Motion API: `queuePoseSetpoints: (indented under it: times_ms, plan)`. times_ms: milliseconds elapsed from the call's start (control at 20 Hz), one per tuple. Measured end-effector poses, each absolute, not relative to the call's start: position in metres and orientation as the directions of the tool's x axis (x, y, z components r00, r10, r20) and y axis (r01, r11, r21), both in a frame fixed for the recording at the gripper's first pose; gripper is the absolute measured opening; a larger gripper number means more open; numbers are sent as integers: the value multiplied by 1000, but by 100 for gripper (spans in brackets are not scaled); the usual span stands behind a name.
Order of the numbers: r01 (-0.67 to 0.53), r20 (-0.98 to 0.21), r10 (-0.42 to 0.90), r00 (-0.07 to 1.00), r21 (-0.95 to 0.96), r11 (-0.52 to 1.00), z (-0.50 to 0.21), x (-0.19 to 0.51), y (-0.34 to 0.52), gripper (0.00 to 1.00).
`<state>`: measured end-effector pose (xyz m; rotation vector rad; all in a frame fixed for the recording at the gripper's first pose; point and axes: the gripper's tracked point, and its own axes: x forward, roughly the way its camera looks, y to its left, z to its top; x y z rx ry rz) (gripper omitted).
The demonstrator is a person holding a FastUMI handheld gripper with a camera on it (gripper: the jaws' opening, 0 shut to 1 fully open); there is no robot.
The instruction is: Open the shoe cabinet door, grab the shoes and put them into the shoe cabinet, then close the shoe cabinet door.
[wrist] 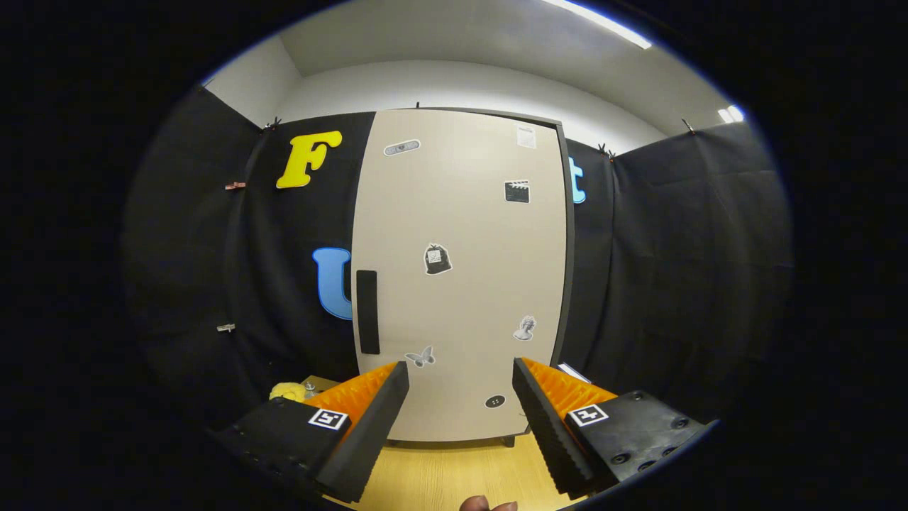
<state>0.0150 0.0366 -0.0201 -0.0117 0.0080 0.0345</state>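
Observation:
The shoe cabinet [461, 284] stands straight ahead beyond my fingers, a tall beige box with its door closed and several small stickers on it. A black vertical handle [367, 311] sits near the door's left edge, at mid height. My gripper [461, 380] is open, its black and orange fingers [369, 419] spread apart with nothing between them, some distance short of the door. A yellow fuzzy thing [287, 390], perhaps a shoe, lies on the floor to the left of the cabinet, partly hidden behind my left finger.
Black cloth walls stand on both sides of the cabinet and behind it. A light wooden floor [454, 475] runs from under my fingers to the cabinet's base. A person's fingertips [488, 504] show just below the gripper.

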Motion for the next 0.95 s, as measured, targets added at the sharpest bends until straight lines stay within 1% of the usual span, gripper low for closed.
queuePoseSetpoints:
  times_ms: [950]
  plan:
    - [-47,-38,47,998,8,999,-39,27,36,98]
